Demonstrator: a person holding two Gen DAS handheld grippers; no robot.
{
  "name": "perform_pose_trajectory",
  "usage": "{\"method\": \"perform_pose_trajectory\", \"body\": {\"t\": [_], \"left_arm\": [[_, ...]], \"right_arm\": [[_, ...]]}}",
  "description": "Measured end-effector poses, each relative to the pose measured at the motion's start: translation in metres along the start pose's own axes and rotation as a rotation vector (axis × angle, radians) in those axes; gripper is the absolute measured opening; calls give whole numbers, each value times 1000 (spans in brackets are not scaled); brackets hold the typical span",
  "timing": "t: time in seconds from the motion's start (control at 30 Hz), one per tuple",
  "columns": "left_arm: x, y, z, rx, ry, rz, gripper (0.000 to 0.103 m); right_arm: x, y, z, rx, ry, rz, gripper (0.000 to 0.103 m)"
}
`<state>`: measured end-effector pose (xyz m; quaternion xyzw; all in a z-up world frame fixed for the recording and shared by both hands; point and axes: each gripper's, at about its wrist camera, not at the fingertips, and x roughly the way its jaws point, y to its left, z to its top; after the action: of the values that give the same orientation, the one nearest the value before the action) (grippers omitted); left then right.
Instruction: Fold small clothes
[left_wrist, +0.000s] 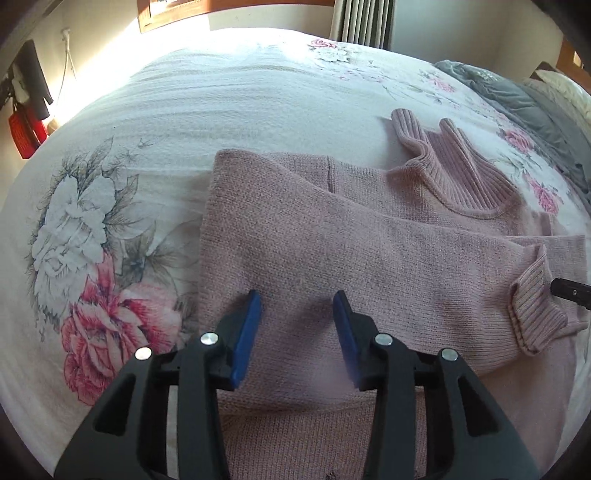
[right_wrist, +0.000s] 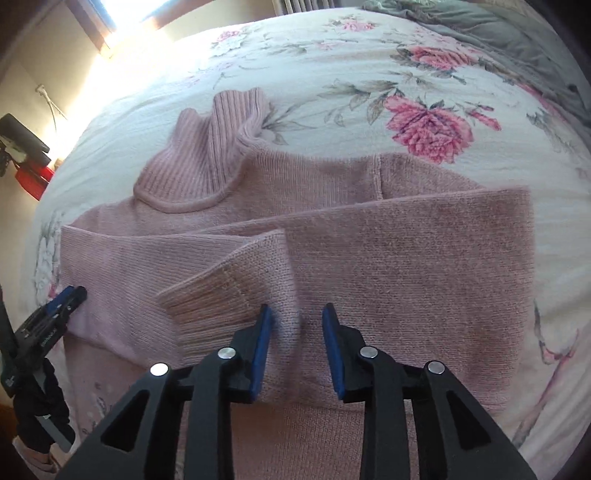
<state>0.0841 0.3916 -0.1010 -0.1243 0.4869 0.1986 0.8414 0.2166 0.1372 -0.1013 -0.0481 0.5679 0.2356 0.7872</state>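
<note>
Blue-padded fingers of the left gripper (left_wrist: 297, 302) are standing well apart, holding nothing, and hovering over the folded left side of the pink knitted turtleneck sweater (left_wrist: 332, 240). Blue-padded fingers of the right gripper (right_wrist: 297, 317) are likewise spread wide and gripping nothing; whether their tips are touching the knit cannot be told.

Item: pink knitted turtleneck sweater, lying flat on the white bedspread printed with pink and grey roses (left_wrist: 184, 122). Both sleeves are lying folded across the chest. In the right wrist view, one ribbed sleeve cuff (right_wrist: 207, 299) is resting just beside the right gripper's left finger, on top of the other folded sleeve. The ribbed roll collar (right_wrist: 207, 162) is lying rumpled at the far end of the sweater, spilling onto the bedspread.

Item: left gripper, black frame, also showing at the left edge of the right wrist view, its tip sitting at the sweater's folded side edge. A black-gloved hand (right_wrist: 44, 406) is holding it.

Item: crumpled grey quilt (left_wrist: 517, 96), lying at the far right of the bed, well apart from the sweater.

Item: red object (left_wrist: 24, 129) hanging by the wall at far left, too blurred to name.
</note>
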Motion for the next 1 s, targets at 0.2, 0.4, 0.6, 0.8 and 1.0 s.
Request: {"method": "perform_pose_trajectory", "body": {"t": [0.2, 0.4, 0.6, 0.8, 1.0], "left_arm": [[-16, -22, 6, -19, -5, -82, 44], [-1, -41, -2, -4, 36, -74, 44], [17, -39, -9, -20, 57, -66, 44], [16, -43, -8, -7, 57, -43, 44], [13, -44, -8, -25, 56, -41, 49]], "right_arm": [[-9, 54, -7, -154, 22, 121, 64], [38, 92, -27, -299, 128, -39, 76], [29, 61, -19, -229, 104, 53, 17], [-15, -3, -4, -67, 18, 55, 0], [-29, -25, -12, -60, 11, 103, 21]]}}
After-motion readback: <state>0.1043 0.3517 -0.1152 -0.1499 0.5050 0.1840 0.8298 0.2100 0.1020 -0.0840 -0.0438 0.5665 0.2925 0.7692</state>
